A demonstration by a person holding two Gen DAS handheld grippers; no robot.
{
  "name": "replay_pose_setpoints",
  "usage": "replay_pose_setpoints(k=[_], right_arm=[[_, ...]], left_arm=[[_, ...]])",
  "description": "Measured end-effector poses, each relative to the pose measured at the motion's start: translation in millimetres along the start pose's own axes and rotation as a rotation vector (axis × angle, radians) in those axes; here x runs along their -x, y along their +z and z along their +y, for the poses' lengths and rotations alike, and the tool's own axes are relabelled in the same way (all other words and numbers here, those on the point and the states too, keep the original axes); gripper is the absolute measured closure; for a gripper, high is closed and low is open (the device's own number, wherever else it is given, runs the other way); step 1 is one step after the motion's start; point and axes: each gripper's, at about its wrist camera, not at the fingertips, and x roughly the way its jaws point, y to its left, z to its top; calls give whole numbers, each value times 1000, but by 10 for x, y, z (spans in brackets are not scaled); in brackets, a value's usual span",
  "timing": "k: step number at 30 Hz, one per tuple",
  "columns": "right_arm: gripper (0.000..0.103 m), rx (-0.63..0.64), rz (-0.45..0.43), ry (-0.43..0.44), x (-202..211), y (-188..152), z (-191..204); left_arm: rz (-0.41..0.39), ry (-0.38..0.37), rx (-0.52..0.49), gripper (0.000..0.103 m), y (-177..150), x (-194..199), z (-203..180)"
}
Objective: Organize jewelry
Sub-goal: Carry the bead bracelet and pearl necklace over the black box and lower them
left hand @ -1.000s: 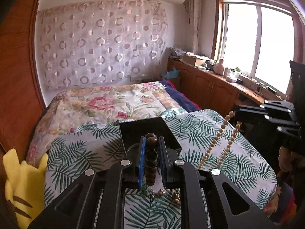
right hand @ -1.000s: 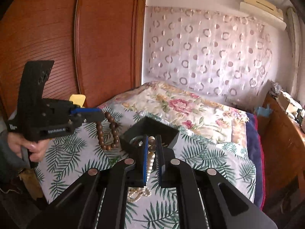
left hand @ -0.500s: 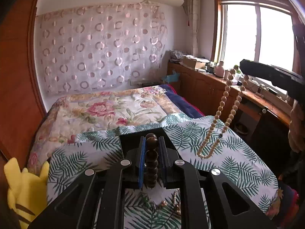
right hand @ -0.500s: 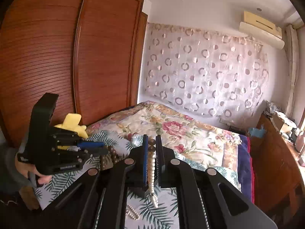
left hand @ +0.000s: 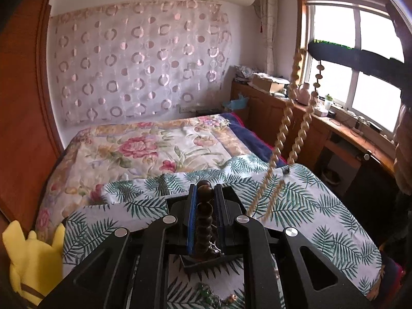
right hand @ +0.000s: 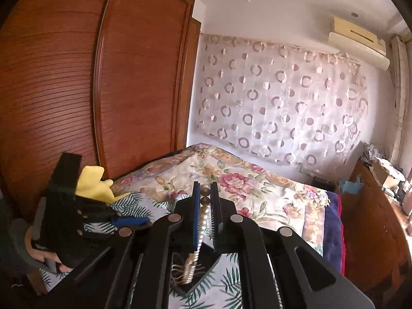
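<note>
Dark wooden beads of a bracelet (left hand: 204, 213) sit clamped between the blue-padded fingers of the left gripper (left hand: 205, 193), nearest the left wrist camera. Just under them, a black open box (left hand: 206, 261) rests on a palm-leaf printed cloth (left hand: 322, 219) spread over the near end of the bed; a few small jewelry pieces (left hand: 219, 297) lie on the cloth at the near edge. Seen from the right wrist, the right gripper (right hand: 205, 193) has its fingers narrow, pinching a pale bead necklace (right hand: 202, 221) whose strands hang down over the box. From the left wrist view that necklace dangles high at the right, its low end just above the cloth. Left of the cloth sits a yellow plush toy (left hand: 31, 257). Farther off lie a floral quilt (left hand: 144, 152), then a patterned curtain (left hand: 139, 69) on the far wall
</note>
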Motion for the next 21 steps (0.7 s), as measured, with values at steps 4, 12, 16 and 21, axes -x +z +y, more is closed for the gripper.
replay_pose_setpoints(k=[4,12,16,21], right_arm=[[95,-4,16,1,-194,34,-55],[94,-11,51,27,-556,-61,-84],[94,-14,93,44,-760,-214,-40],[94,-38,161,67,-1019,-448,-16]], left_arm=[[37,-18,18,91,-67,-214,70],[120,-44,44,91,-287,-558,170],[137,-33,55,91,-354,-614,210],[124,-17,77,85,-417,-528,265]])
